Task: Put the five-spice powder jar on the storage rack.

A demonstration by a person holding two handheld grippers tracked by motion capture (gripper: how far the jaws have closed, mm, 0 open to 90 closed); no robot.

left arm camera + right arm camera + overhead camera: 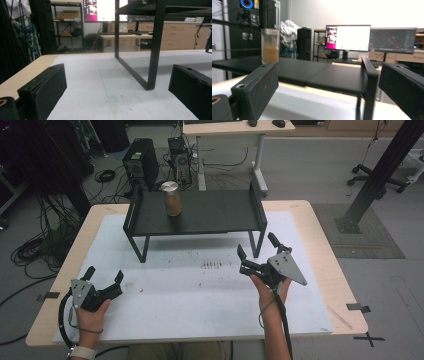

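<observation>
One jar (172, 198) of brown powder stands on the black shelf (210, 215) at 12 o'clock, blurred in the right gripper view. Two grippers, left gripper (104, 278) and right gripper (256, 247), gape wide, empty.

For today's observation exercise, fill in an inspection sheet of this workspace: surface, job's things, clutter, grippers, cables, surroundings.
Surface: white mat on a wooden table, specked with brown crumbs.
Job's things: jar of brown stuff, upright on the black shelf.
Clutter: nothing seen.
Grippers: left gripper open, low over the mat; right gripper open, raised before the shelf; both empty.
Cables: one trails from each gripper; tangles on the floor.
Surroundings: desks, monitors, computer towers.
</observation>
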